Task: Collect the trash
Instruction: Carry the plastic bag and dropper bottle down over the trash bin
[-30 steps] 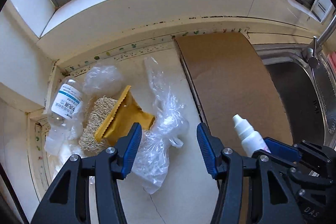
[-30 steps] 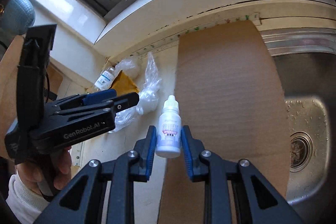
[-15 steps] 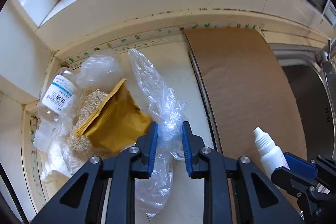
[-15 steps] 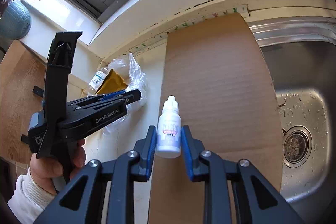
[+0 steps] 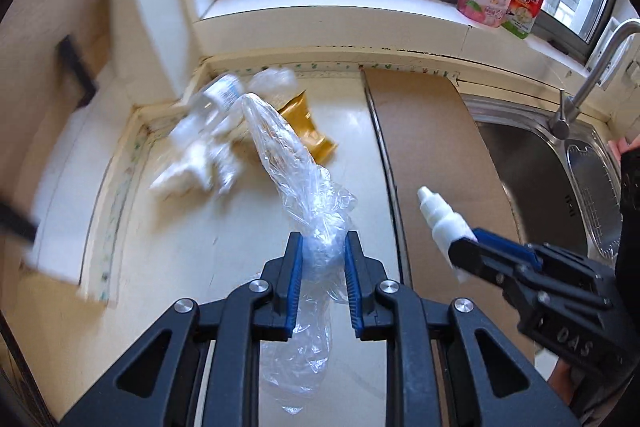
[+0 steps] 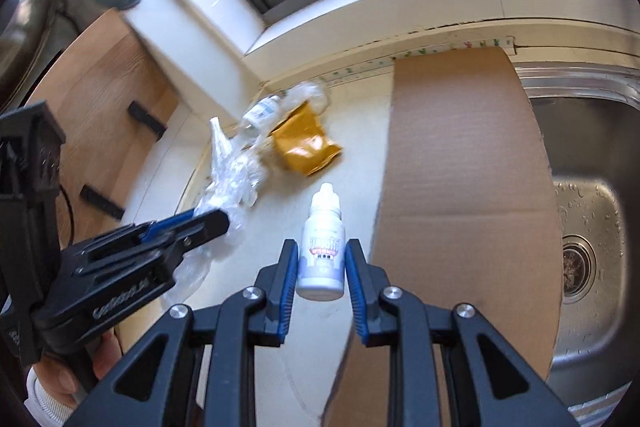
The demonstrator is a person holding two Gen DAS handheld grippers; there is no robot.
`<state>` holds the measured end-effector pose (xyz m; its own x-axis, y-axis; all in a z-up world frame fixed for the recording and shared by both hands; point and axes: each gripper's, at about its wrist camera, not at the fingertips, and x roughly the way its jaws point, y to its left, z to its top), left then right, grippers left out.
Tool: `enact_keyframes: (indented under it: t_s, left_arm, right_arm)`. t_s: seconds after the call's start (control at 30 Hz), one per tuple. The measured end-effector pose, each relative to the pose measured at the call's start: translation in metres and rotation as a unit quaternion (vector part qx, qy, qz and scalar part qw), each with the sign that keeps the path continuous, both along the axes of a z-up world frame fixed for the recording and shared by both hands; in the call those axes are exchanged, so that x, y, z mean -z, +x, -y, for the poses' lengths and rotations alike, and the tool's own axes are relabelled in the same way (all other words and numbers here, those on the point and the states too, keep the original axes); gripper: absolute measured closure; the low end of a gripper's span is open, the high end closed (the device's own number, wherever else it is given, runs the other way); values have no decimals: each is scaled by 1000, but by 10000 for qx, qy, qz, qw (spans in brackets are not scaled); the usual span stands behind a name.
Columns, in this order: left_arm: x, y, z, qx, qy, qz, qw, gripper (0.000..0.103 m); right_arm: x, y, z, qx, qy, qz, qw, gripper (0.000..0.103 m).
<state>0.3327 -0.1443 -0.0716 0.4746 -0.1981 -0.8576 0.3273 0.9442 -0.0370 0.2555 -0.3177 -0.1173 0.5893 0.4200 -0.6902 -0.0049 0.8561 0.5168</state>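
Nearest the left camera, the left gripper (image 5: 320, 259) is clamping its blue pads on a crumpled clear plastic bag (image 5: 296, 163), which is hanging above the pale countertop (image 5: 192, 251). Beside it, the right gripper (image 6: 322, 267) is pinching a small white dropper bottle (image 6: 323, 247) upright, apparently so both hands are carrying 1 piece each. Farther back, a yellow foil pouch (image 5: 308, 131) and a clear labelled plastic bottle (image 5: 220, 95) are lying in the corner (blurred), probably still awaiting collection, beside a brown cardboard sheet (image 5: 424, 147).
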Motion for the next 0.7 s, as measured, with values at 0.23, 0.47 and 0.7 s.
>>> enact_keyframes:
  t_s: [0.23,0.47,0.7]
  left_arm:
    - [-14,-119,-75,-456,-348,42,9983,85]
    - [22,-230,-133,-794,-554,-274,9949,85]
    - [106,-296,-172,-1121,-671,-1023,9861,85]
  right_arm:
    - [-21,-89,-62,-380,-116,121,9991,79]
    - [-11,-185,-130,-1003,-449,-23,9939,79]
    - [62,-246,-182,-1645,-738,-806,9803,79]
